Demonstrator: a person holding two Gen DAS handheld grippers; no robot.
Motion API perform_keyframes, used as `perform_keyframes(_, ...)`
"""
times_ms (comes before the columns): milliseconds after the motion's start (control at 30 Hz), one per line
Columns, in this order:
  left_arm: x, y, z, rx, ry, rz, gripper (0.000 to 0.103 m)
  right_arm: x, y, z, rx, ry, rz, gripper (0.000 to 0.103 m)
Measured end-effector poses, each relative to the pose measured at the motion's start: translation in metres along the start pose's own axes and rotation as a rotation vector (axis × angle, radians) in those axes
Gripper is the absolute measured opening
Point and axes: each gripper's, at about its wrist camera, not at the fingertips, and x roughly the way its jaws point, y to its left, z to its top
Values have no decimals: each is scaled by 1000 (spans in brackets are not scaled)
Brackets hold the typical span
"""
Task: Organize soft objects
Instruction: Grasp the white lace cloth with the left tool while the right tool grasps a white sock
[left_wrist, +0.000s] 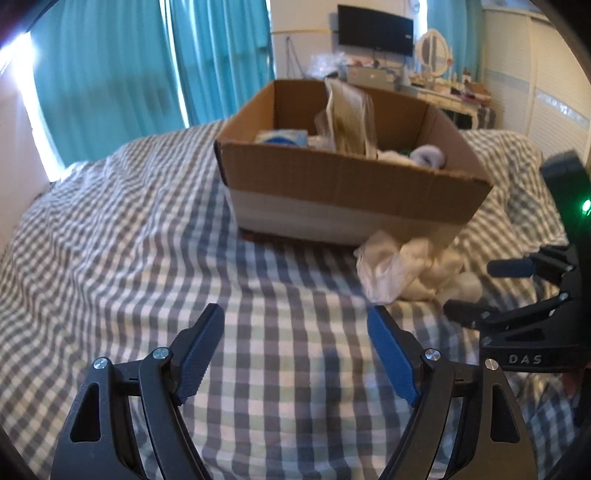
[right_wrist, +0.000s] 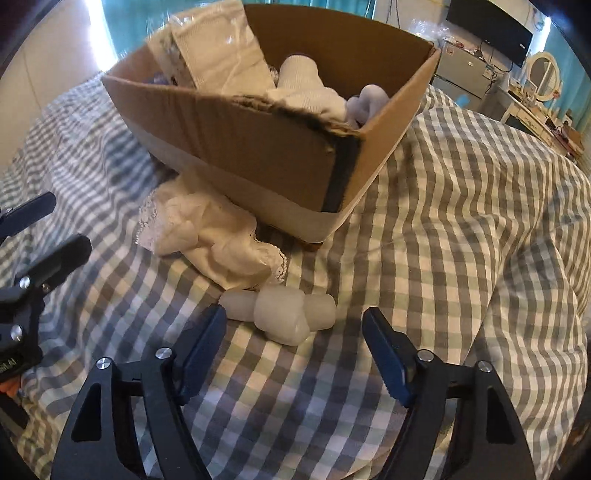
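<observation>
Right gripper (right_wrist: 294, 334) hovers over the checked bedspread (right_wrist: 461, 229), jaws spread wide, gripping nothing. White rolled socks (right_wrist: 280, 314) lie just ahead of its fingertips. Beyond them, a crumpled lace-trimmed cloth (right_wrist: 218, 240) touches the cardboard box (right_wrist: 258, 155), which holds other soft items. Left gripper (left_wrist: 295, 334) is likewise spread and unloaded, near the cloth.

Teal curtains (left_wrist: 110, 74) hang along the window side behind the bed (left_wrist: 147, 221), which is spread with a grey, white and pale green checked cover. A dark flat screen (left_wrist: 375, 29) is mounted on the far wall above a cluttered white dresser (left_wrist: 443, 92), and an oval mirror (left_wrist: 436, 51) stands on the dresser beside the screen. White wardrobe doors (left_wrist: 535, 74) fill the right wall.
</observation>
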Motion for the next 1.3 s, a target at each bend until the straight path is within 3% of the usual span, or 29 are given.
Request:
perform_keyframes(100,2,-4,-3,12,12,-4,81,3,1,3,20,4,11,74)
perform_keyframes(200,4,-9,-7,20,27,-5,81,13,1,7,37,29,53,59)
perform_keyframes(267,3,-12,-10,23,29,-9,81,15,3,7,24,38,37,50)
perform_keyframes(533,-2,-19,-12,31,34,-32,81,-12,-5,-11,81,-33,77,31)
perform_keyframes(567,-3,-21,-11,28,33,-37,81,-18,-6,-12,89,-49,71,6)
perform_keyframes(600,-4,-22,-10,27,32,-43,81,-23,-8,-11,95,-63,84,1)
perform_keyframes(700,-6,-28,-2,34,24,-52,81,-37,-17,-11,127,-114,67,0)
perform_keyframes(900,0,-42,16,40,18,-83,81,-44,-29,-14,167,-133,87,0)
perform_keyframes(1100,39,-56,33,38,81,-116,78,-36,-42,-12,201,-104,74,1)
perform_keyframes(1133,47,-58,34,40,87,-120,77,-33,-41,-10,208,-101,75,7)
perform_keyframes(1167,53,-60,35,43,89,-129,75,-32,-42,-10,213,-101,76,21)
perform_keyframes(1233,59,-61,34,45,71,-146,43,-31,-42,-10,218,-105,76,44)
perform_keyframes(1267,61,-62,33,50,76,-172,25,-31,-43,-10,219,-113,71,46)
perform_keyframes(1300,62,-62,32,55,86,-182,22,-31,-43,-10,217,-113,70,46)
